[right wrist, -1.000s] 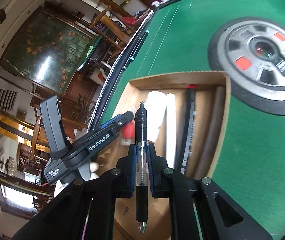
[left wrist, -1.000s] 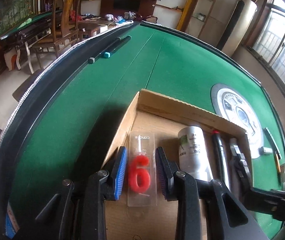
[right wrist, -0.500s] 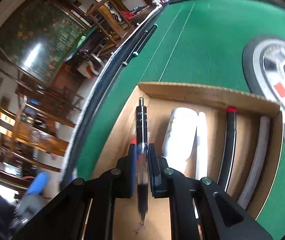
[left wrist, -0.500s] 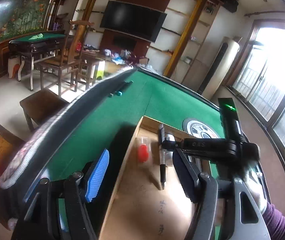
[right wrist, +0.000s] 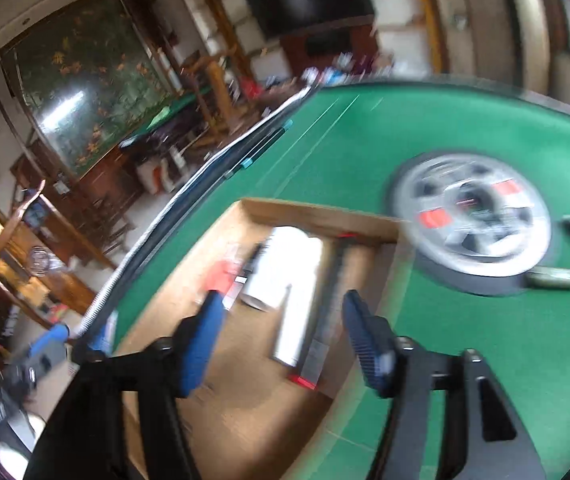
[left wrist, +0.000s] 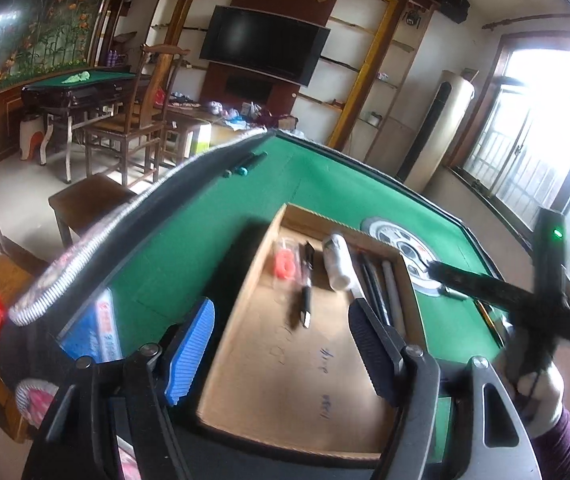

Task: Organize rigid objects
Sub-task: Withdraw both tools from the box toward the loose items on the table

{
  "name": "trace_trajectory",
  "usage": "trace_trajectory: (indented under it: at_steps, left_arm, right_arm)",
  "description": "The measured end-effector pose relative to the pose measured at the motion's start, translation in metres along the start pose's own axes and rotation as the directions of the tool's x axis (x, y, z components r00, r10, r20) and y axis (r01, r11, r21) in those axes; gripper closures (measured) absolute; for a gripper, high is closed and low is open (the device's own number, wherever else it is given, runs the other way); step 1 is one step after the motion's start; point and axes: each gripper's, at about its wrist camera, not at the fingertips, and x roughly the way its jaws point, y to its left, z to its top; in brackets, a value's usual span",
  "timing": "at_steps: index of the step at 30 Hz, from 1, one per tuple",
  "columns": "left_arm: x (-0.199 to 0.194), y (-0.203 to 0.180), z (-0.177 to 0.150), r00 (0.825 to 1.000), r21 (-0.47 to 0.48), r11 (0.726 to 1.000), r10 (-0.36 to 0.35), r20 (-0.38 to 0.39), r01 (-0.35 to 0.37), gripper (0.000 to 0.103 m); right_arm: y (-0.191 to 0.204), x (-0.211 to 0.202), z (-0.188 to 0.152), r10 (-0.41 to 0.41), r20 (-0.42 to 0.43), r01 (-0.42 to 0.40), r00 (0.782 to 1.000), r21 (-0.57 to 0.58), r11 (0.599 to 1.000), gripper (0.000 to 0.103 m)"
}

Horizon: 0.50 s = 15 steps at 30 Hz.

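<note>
Right wrist view smeared — cardboard box contents an indistinct blur

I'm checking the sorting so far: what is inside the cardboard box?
The cardboard box holds a red number candle, a black pen, a white bottle and some dark and grey sticks; the right-hand finger hides their near ends.

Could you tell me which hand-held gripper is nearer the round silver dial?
Right: the right hand-held gripper, jaws opening and empty, is just beside the dial; the left hand-held gripper hangs over the near end of the box.
</note>
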Motion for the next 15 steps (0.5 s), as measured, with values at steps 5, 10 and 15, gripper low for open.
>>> trace_trajectory:
  at_steps: [5,10,15]
  left_arm:
    - [0.008,-0.047,-0.011,0.994,0.049,0.995,-0.086,-0.07,0.089,0.03]
    - [0.009,-0.104,-0.032,0.986,0.17,0.976,-0.118,-0.119,0.137,0.03]
    - [0.012,-0.14,-0.048,0.978,0.23,0.959,-0.132,-0.163,0.168,0.03]
  right_arm:
    - [-0.044,-0.041,-0.04,-0.07,0.107,0.055,0.992,0.138,0.989,0.028]
    - [-0.077,-0.054,-0.057,-0.096,0.082,0.078,0.992,0.206,0.975,0.029]
    - [-0.098,-0.072,-0.066,-0.11,0.111,0.082,0.988,0.231,0.969,0.028]
